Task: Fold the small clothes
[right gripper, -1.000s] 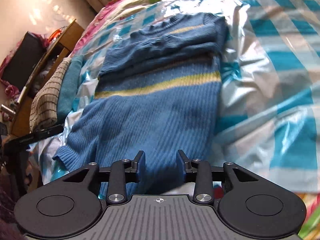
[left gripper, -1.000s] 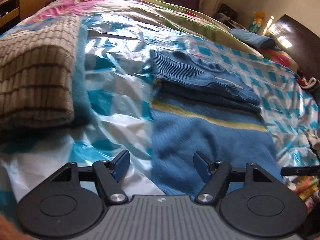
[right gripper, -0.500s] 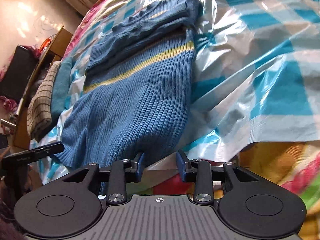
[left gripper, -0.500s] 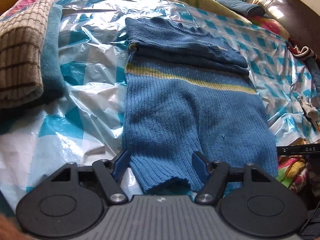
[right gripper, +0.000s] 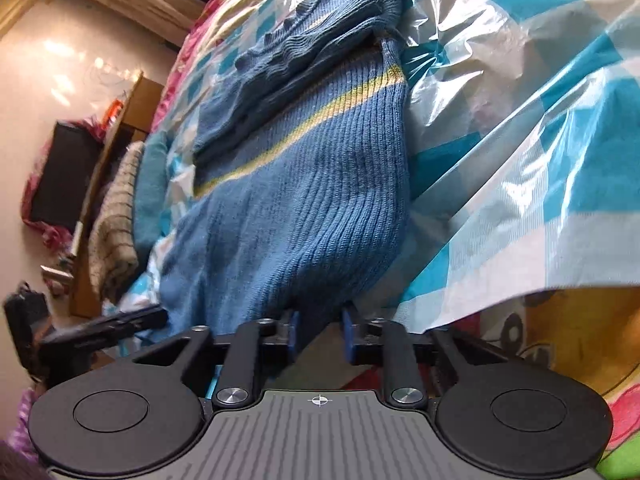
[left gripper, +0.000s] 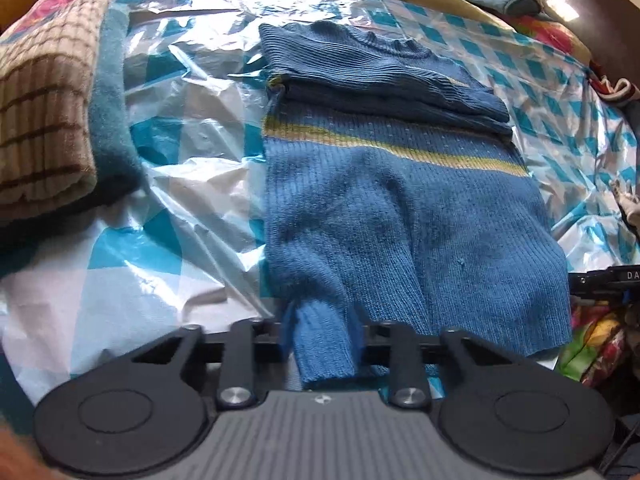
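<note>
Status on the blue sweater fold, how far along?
Done: sleeves lie folded across the blue sweater chest. In hand: left gripper and right gripper each hold fabric at the bottom hem. Left: carrying the hem up toward the collar, then stacking beside the folded clothes.

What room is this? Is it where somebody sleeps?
Most likely a bedroom. The blue sweater lies on a bed covered with a checked plastic sheet over a flowery bedspread. Folded clothes are stacked beside it, and a wooden cabinet stands by the wall.
</note>
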Demonstrator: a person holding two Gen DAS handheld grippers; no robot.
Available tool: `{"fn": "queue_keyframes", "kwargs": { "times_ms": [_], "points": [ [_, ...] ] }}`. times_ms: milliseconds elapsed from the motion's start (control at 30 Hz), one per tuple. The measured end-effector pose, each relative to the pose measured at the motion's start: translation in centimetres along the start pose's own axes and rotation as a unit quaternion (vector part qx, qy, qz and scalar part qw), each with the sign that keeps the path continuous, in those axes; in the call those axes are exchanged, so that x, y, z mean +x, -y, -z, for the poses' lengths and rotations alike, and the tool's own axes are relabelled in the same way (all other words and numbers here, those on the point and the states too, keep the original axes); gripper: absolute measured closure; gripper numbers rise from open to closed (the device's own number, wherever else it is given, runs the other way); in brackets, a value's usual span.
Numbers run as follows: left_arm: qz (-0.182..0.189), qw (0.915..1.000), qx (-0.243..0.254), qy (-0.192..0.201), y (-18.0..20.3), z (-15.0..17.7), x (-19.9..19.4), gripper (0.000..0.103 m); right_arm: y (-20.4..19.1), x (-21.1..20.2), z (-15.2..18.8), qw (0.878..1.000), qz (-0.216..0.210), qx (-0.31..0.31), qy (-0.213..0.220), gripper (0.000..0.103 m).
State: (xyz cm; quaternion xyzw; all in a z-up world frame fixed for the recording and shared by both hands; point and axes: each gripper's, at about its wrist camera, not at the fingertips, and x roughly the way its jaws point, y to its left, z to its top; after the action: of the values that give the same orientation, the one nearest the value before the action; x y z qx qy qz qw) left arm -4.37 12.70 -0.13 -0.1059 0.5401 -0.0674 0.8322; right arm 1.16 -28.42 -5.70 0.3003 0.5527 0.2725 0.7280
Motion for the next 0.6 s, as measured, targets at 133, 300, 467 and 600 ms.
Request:
{"fn": "queue_keyframes", "kwargs": {
  "times_ms": [133, 300, 467, 600],
  "points": [
    [0.016, 0.9995, -0.028, 0.004, -0.9, -0.1, -0.2, 0.084, 0.1, -1.2, -0.3, 0.997, -0.060, 0.029, 0.025, 0.096],
    [0.028, 0.9989, -0.036, 0.007, -0.9, -0.1, 0.3, 0.086, -0.3, -2.4, -1.1, 0.995, -0.086, 0.031, 0.049, 0.099],
    [0.040, 0.9980, -0.048, 0.009, -1.2, -0.2, 0.5, 0.087, -0.3, -2.0, -1.2, 0.995, -0.080, 0.041, 0.044, 0.099],
    [0.046, 0.9974, -0.055, 0.003, -1.6, -0.1, 0.5, 0.087, 0.2, -1.8, -0.8, 0.995, -0.082, 0.048, 0.036, 0.098]
  ]
}}
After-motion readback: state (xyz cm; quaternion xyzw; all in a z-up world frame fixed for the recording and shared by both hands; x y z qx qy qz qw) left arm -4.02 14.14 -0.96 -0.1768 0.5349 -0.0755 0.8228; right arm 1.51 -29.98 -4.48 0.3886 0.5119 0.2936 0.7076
